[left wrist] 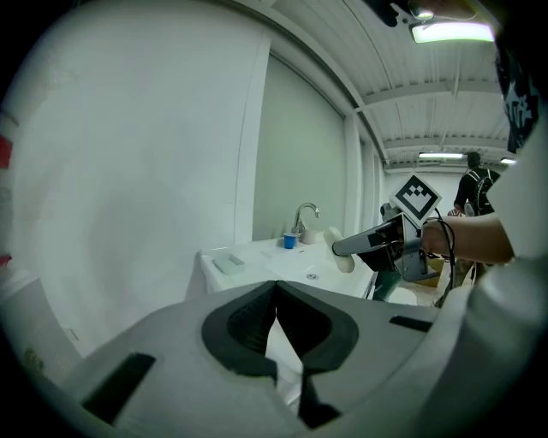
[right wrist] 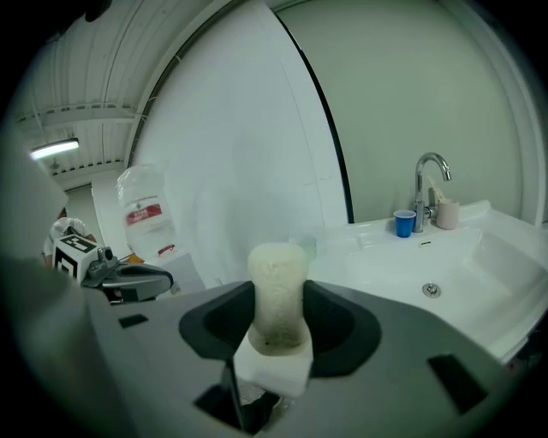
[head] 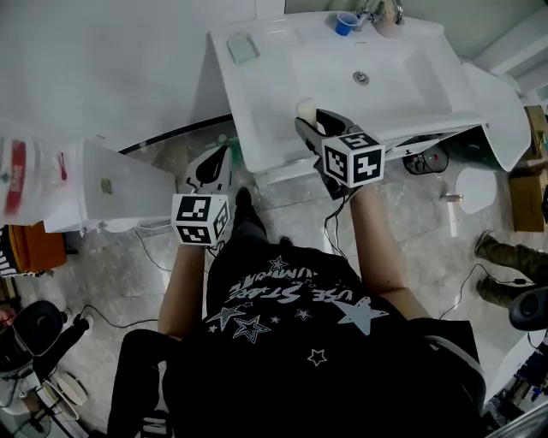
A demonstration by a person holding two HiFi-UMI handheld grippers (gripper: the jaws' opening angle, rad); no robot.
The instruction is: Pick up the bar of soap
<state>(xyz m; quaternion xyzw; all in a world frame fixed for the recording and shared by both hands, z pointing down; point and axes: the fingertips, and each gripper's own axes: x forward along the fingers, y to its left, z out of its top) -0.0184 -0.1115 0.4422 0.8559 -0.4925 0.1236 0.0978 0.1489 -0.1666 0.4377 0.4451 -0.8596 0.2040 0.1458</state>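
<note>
A cream-coloured bar of soap (right wrist: 276, 291) stands upright between the jaws of my right gripper (right wrist: 278, 335), which is shut on it. In the head view the soap (head: 306, 109) and right gripper (head: 315, 120) hover over the front left edge of the white sink (head: 402, 81). The left gripper view shows the soap (left wrist: 340, 253) sticking out of the right gripper (left wrist: 370, 244). My left gripper (head: 216, 161) hangs lower, left of the sink and over the floor. Its jaws (left wrist: 276, 295) meet at the tips with nothing between them.
A pale green soap dish (head: 242, 47) lies on the sink's left rim. A blue cup (head: 346, 23) and a faucet (head: 378, 10) stand at the back. A large water bottle (right wrist: 145, 214) stands to the left. Cables run across the floor (head: 428, 222).
</note>
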